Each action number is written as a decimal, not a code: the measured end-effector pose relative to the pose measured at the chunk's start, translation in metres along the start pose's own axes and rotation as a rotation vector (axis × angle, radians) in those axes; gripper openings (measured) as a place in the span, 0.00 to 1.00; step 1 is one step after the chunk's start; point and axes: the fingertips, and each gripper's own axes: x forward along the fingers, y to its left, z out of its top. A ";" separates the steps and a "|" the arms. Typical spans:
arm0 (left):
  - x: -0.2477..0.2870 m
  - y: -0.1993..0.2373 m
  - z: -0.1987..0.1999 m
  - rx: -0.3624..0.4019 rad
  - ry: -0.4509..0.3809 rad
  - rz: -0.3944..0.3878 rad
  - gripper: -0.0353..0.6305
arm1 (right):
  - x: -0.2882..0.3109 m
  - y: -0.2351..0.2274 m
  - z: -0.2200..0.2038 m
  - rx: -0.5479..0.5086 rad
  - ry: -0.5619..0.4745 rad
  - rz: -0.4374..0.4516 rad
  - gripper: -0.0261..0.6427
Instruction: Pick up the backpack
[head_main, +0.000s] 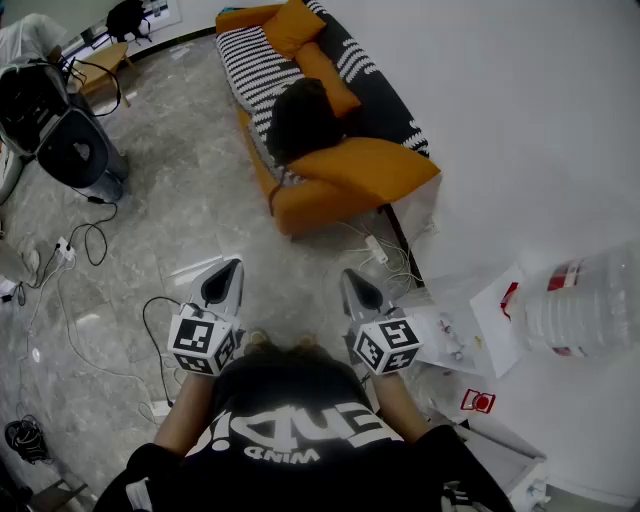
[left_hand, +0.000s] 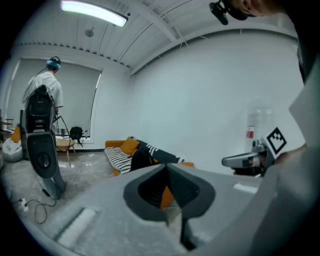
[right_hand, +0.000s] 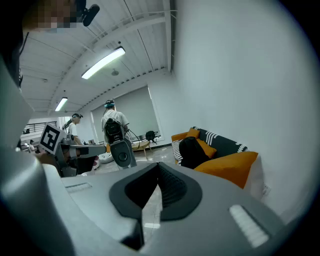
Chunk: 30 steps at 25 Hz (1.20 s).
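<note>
left hand-held gripper (head_main: 233, 270) and right hand-held gripper (head_main: 352, 280) (both closed, empty) face the far-off backpack (head_main: 300, 120).

Bare floor (head_main: 200, 200) runs passable up to the sofa (head_main: 250, 70). Loose cables (head_main: 66, 250) and a standing machine (head_main: 75, 150) obstruct the left. The wall (head_main: 520, 120) and a water jug (head_main: 580, 305) close the right. The orange sofa end (head_main: 360, 165) fronts the backpack (head_main: 300, 120).

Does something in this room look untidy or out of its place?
Only the floor looks untidy: loose cables and a white power strip lie scattered over it, which may be a trip risk. The backpack sits normally on the sofa.
</note>
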 end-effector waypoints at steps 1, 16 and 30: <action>0.000 0.000 -0.001 -0.005 0.001 0.000 0.06 | 0.000 0.000 0.000 0.000 0.000 -0.002 0.04; -0.010 0.032 -0.001 -0.012 -0.001 -0.031 0.06 | 0.028 0.035 -0.005 0.010 0.033 -0.026 0.04; -0.002 0.075 -0.008 -0.013 0.001 -0.124 0.06 | 0.044 0.048 0.007 -0.025 0.004 -0.131 0.04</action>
